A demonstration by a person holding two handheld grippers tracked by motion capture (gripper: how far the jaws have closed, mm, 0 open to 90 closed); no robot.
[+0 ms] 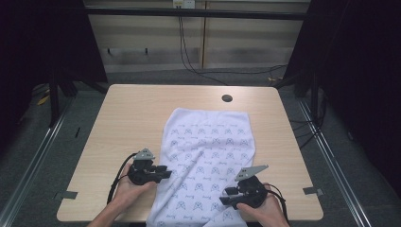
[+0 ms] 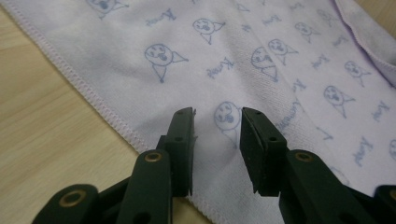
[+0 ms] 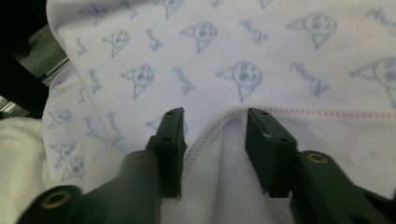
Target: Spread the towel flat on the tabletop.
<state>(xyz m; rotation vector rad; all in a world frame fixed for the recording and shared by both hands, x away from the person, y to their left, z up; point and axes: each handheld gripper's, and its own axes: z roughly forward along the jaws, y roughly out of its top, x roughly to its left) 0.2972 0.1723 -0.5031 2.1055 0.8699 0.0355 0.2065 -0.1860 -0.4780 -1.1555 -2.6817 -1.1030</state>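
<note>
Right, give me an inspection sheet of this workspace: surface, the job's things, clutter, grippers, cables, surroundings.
Surface: light wood table with a round dark hole near its far edge; grey tape tabs at the near corners.
Job's things: white towel with a blue cartoon print, lying lengthwise down the middle, wrinkled, its near end hanging over the table's near edge.
Clutter: nothing seen.
Grippers: left gripper at the towel's left hem, jaws apart over the cloth, not pinching it. Right gripper at the towel's right side, jaws apart either side of a stitched hem, not closed on it.
Cables: black cables hanging down the back wall and running along the floor.
Surroundings: dark curtains at both sides, grey floor, metal rails.
</note>
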